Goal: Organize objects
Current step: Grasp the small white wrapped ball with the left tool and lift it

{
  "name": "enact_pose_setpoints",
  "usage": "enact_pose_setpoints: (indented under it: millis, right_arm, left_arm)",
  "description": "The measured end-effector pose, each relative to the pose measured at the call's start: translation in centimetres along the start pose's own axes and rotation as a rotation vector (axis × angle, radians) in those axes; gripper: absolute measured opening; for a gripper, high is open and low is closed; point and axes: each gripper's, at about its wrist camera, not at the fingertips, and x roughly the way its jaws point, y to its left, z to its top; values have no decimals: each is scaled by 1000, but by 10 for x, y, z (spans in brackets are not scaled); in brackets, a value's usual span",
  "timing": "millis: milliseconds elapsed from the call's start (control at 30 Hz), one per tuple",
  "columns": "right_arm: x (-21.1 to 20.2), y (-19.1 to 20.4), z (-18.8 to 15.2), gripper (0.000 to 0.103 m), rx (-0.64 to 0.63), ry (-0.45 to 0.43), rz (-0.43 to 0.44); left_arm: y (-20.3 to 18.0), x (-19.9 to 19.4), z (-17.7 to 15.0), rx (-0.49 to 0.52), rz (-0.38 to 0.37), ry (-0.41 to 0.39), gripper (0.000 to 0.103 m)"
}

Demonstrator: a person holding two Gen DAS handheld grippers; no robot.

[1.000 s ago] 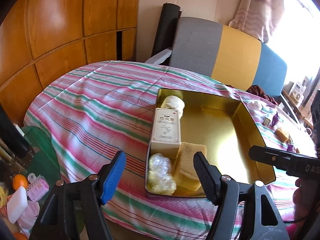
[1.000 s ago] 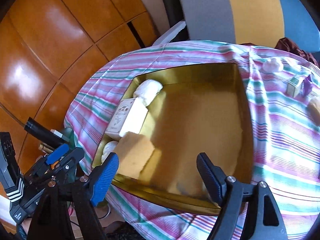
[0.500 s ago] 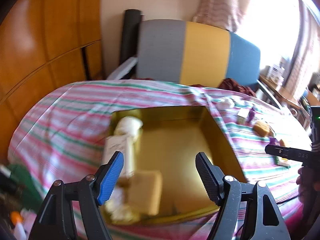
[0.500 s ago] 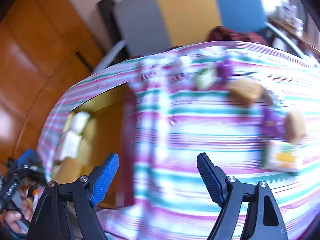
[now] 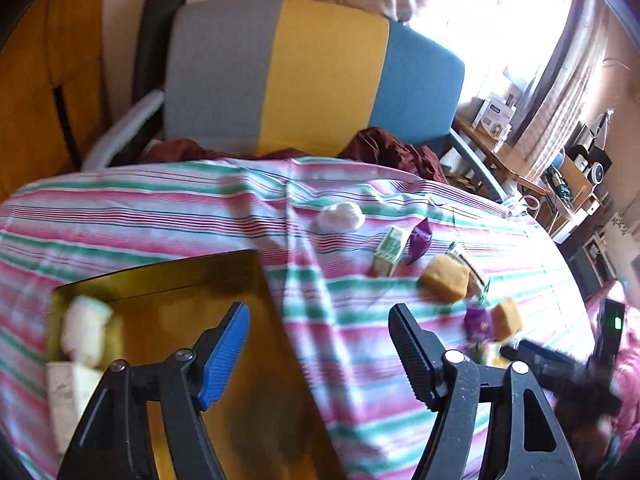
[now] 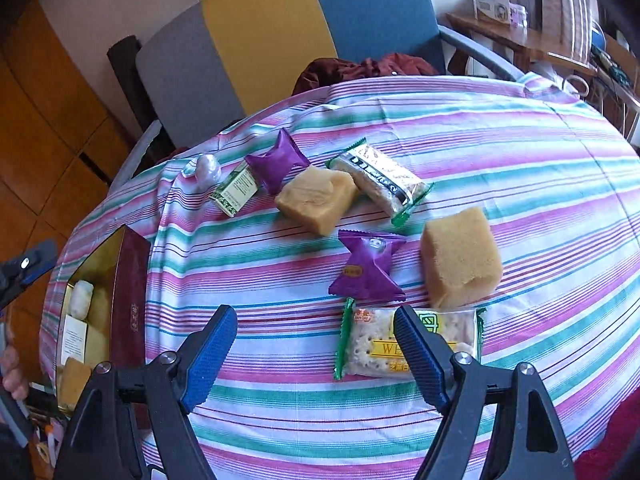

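Starting at the left of my right-hand view, the gold tin (image 6: 120, 280) sits at the edge of the striped tablecloth (image 6: 500, 152) with a white wrapped bun, a small white box and a tan cake already lined up inside it. The loose things I have yet to sort are spread over the cloth well to its right. First comes a small pearly wrapped sweet (image 6: 207, 171), light and slick, best pinched across its belly. Touching it is a little green-and-white carton (image 6: 234, 193), stiff enough to take by its long sides. The purple pillow packet (image 6: 278, 165) behind it is puffed foil, likely slippery, so I would grip its crimped end. The tan cake block (image 6: 316, 199) looks soft and crumbly; I would close gently on its flat faces. The clear bar wrapper (image 6: 380, 182) leaning on it is crinkly, with a firm middle. Nearer me lie a second purple packet (image 6: 368, 270) and a larger tan cake (image 6: 460, 258), equally squashable. Closest is the cracker packet (image 6: 404, 342), brittle inside, best held across its short width. My right gripper (image 6: 316, 354) is spread wide and empty, its right finger over that packet but not touching it as far as I can tell. My left gripper (image 5: 320, 354) has just narrowed a little yet stays parted, with nothing between its pads, hanging over the tin's right rim and the cloth.
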Motion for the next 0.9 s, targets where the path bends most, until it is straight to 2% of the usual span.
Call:
enact_pose_setpoints:
  millis: [167, 367, 533, 733, 800, 867, 900]
  right_arm:
    - [7, -4, -1, 82, 26, 20, 54]
    - [4, -4, -2, 82, 46, 14, 116]
    - [7, -4, -1, 82, 51, 24, 136]
    - [10, 1, -1, 82, 24, 38, 133]
    - [10, 3, -1, 82, 15, 38, 131]
    - [10, 2, -1, 82, 14, 36, 129]
    - [10, 2, -1, 82, 16, 35, 127]
  left_arm:
    - [-18, 55, 32, -29, -7, 52, 66]
    - [-24, 119, 66, -91, 2, 105, 68]
    - [-26, 170, 85, -143, 20, 148, 74]
    - [-24, 221, 98, -175, 66, 179, 73]
    - [-23, 233, 99, -174, 67, 197, 61]
    - [-26, 236, 96, -135, 69, 196, 36]
    - [-28, 235, 95, -113, 64, 191, 37]
